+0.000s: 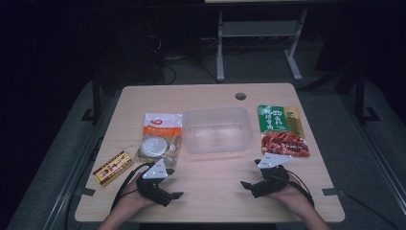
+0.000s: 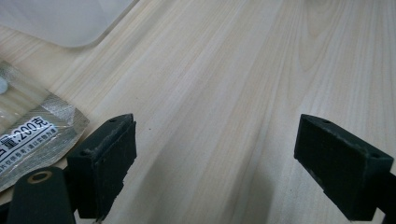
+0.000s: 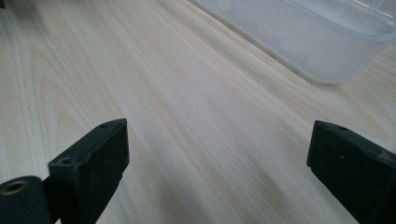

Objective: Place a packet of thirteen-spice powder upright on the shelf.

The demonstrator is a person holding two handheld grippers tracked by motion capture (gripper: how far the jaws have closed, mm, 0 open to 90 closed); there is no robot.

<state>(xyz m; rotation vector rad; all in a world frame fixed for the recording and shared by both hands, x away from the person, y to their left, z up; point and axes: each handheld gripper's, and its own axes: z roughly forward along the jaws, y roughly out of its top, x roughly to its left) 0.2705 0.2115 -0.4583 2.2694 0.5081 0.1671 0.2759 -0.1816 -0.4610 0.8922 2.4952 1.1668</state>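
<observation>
A clear plastic tub (image 1: 218,129) stands at the middle of the wooden table (image 1: 210,191). Left of it lies an orange-and-white pouch (image 1: 160,138), and further left a small yellow-and-red box (image 1: 112,167). A green-and-red food packet (image 1: 281,130) lies right of the tub. My left gripper (image 1: 174,195) rests low at the front left, jaws wide apart over bare wood, open (image 2: 215,163). The pouch's corner (image 2: 32,140) lies beside its left jaw. My right gripper (image 1: 246,184) rests at the front right, also open (image 3: 217,175), with the tub's corner (image 3: 322,42) ahead of it.
A round cable hole (image 1: 240,96) sits near the table's far edge. Beyond the table, a white desk frame (image 1: 258,38) stands on a dark floor with cables. The person's hands come in at the table's front edge.
</observation>
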